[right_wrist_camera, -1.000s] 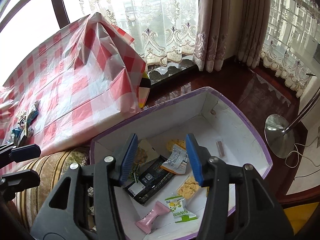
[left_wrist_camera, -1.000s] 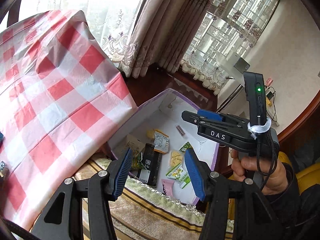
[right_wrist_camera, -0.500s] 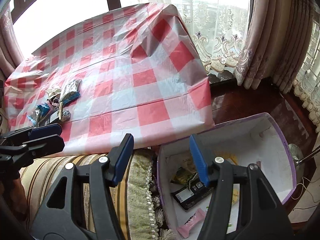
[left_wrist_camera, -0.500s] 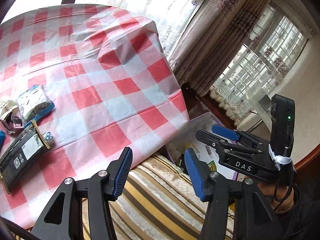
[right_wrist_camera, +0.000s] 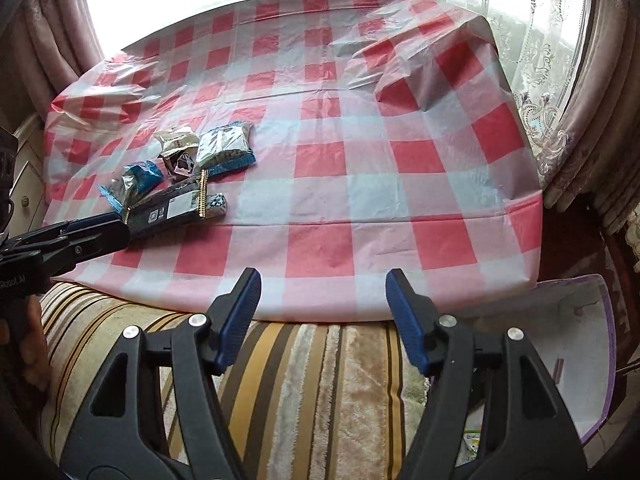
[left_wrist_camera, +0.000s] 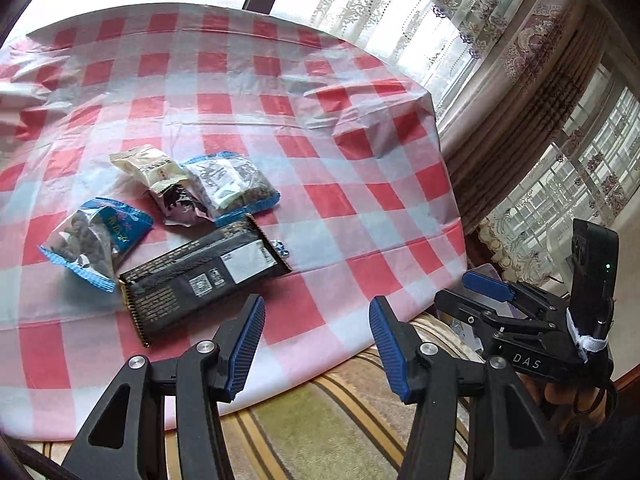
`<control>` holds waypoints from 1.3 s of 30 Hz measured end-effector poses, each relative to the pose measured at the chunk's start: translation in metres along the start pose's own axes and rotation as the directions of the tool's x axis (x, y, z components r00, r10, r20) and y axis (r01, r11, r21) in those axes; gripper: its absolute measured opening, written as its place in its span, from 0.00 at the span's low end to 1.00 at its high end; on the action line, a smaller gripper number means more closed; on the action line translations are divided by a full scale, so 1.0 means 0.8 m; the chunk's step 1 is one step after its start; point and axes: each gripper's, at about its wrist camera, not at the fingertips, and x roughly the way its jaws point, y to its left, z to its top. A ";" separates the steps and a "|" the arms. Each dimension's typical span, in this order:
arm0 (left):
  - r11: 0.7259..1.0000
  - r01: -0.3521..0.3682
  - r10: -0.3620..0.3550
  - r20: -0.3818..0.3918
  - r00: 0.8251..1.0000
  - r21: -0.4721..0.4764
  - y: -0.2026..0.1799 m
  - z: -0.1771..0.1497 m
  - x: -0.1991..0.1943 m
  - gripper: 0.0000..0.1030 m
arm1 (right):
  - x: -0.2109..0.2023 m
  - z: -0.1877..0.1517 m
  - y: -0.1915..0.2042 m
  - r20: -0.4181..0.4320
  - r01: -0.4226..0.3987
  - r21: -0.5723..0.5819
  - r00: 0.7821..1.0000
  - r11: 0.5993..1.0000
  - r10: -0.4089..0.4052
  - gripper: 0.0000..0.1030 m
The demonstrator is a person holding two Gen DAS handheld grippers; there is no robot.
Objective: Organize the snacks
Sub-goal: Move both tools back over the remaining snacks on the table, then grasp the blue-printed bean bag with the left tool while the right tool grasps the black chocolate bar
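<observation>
Several snack packets lie on the red-and-white checked tablecloth (left_wrist_camera: 360, 160): a long black bar (left_wrist_camera: 200, 276), a blue bag (left_wrist_camera: 96, 240), a clear blue-edged bag (left_wrist_camera: 232, 184), a cream packet (left_wrist_camera: 148, 164) and a dark small packet (left_wrist_camera: 180, 204). My left gripper (left_wrist_camera: 316, 344) is open and empty, just in front of the black bar. My right gripper (right_wrist_camera: 322, 320) is open and empty over the table's near edge, right of the snacks (right_wrist_camera: 180, 176). The right gripper also shows in the left wrist view (left_wrist_camera: 480, 292).
A white box with a purple rim (right_wrist_camera: 600, 320) stands low at the right of the table, holding some snacks. A striped cushion (right_wrist_camera: 300, 380) runs along the table's front. Curtains (left_wrist_camera: 540, 100) and windows are behind and to the right.
Both grippers have swung left and up from the white box to the table top. The snack pile has come into full view. Both stay open and empty.
</observation>
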 end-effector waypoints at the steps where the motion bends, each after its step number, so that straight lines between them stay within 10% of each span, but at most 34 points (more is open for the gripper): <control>1: 1.000 -0.011 0.011 0.005 1.000 -0.012 0.009 0.000 -0.003 0.54 | 0.003 0.001 0.008 -0.006 -0.006 -0.014 1.000 1.000 0.006 0.66; 21: 0.949 -0.310 0.312 0.047 0.949 -0.057 0.133 0.040 -0.018 0.58 | 0.088 0.035 0.139 -0.195 -0.268 -0.057 0.948 0.962 0.253 0.66; 27: 0.944 -0.326 0.327 0.016 0.945 -0.050 0.157 0.060 0.004 0.58 | 0.112 0.046 0.154 -0.224 -0.306 -0.011 0.929 0.952 0.295 0.47; 39: 0.948 -0.318 0.317 -0.054 0.947 -0.026 0.175 0.057 0.037 0.55 | 0.143 0.079 0.159 -0.197 -0.257 0.026 0.946 0.966 0.257 0.46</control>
